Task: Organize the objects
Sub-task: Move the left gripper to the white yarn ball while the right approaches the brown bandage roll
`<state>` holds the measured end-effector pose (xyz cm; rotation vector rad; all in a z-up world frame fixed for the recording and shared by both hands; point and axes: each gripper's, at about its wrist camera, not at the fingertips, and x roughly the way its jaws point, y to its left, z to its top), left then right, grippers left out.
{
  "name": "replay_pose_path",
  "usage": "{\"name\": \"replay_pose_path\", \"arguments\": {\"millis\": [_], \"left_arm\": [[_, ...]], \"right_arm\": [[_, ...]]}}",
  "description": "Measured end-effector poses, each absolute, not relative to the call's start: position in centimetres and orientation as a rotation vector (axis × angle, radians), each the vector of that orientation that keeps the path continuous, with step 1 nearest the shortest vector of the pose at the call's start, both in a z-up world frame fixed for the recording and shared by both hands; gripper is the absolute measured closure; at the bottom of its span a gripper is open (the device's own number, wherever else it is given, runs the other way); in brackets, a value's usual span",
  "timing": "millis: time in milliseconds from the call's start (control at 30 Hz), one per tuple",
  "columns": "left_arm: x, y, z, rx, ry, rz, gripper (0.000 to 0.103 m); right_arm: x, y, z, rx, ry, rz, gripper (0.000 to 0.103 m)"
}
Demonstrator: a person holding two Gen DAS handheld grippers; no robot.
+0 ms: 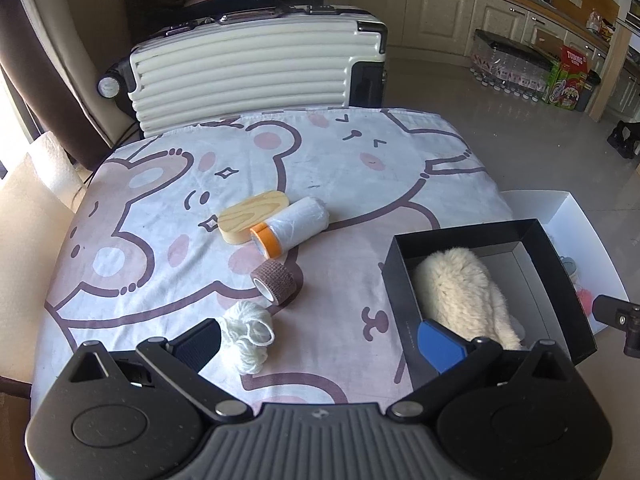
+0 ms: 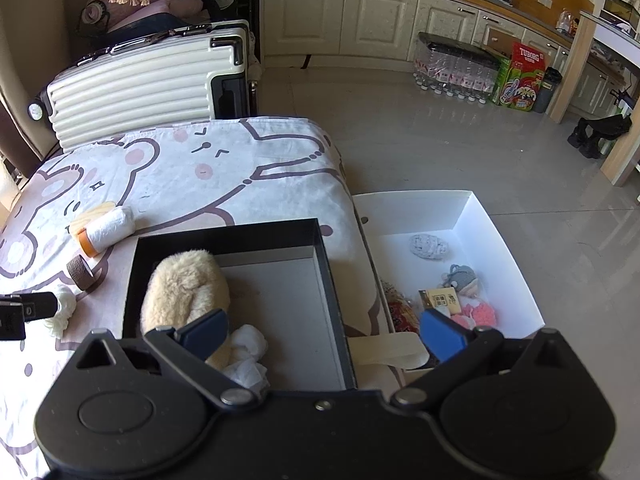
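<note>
Apparently aiming at the loose white yarn bundle (image 1: 248, 336), the left gripper (image 1: 320, 344), fingers spread, may snag only strands and unravel it.

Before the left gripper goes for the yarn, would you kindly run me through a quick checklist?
1. Left gripper open: ok, jaws spread wide.
2. Yarn between the jaws: not ok, it sits beside the left finger.
3. Yarn clear of the brown roll: ok, a small gap.
4. Room in the black box: ok, bare floor beside the plush.
5. Right gripper empty: ok, open over the box.
</note>
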<state>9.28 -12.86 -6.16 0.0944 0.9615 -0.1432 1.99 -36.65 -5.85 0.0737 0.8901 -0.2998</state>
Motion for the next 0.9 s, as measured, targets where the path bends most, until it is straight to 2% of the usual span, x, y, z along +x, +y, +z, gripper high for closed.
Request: {"name": "replay_pose_path", "arguments": {"millis": [900], "left_arm": [[8.4, 0.1, -5.8, 0.014, 0.964, 0.076, 0.000]], "right_arm": [[6.6, -25.3, -6.3, 0.045, 0.870, -0.095, 0.000]]}}
